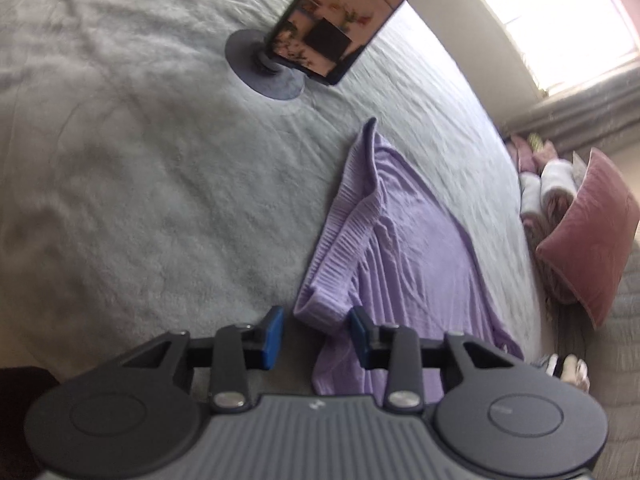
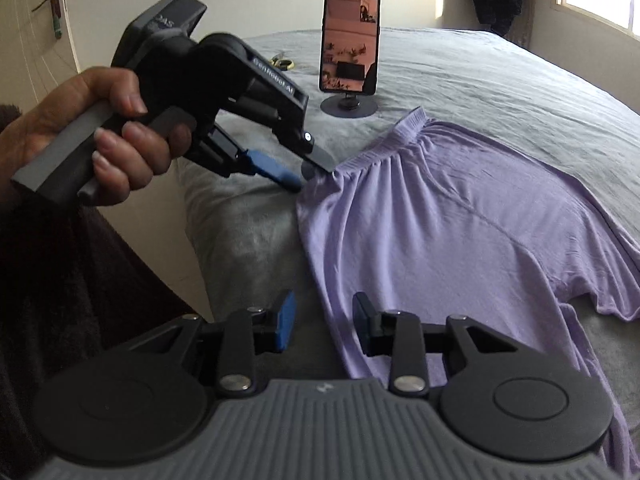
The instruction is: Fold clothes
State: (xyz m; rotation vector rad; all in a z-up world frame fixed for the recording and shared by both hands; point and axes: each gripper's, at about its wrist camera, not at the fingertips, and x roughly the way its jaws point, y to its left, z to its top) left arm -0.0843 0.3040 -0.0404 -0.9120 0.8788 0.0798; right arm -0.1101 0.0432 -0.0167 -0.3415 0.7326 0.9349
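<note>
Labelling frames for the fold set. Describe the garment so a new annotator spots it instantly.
Start at the grey bedspread with the phone on a round stand. Just in front lies the lilac garment, spread flat. It is the only purple cloth there, with a gathered ribbed band along one edge.

Left gripper (image 2: 310, 176): black body, grey handle, blue pads, white lettering. Right gripper (image 2: 324, 326): ribbed grey housing, 2 silver screws.

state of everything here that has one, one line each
purple garment: spread out, unfolded, on the bed
left gripper: open, garment's corner between its fingers
right gripper: open, garment's edge between its fingers
phone: upright on its stand, screen on
</note>
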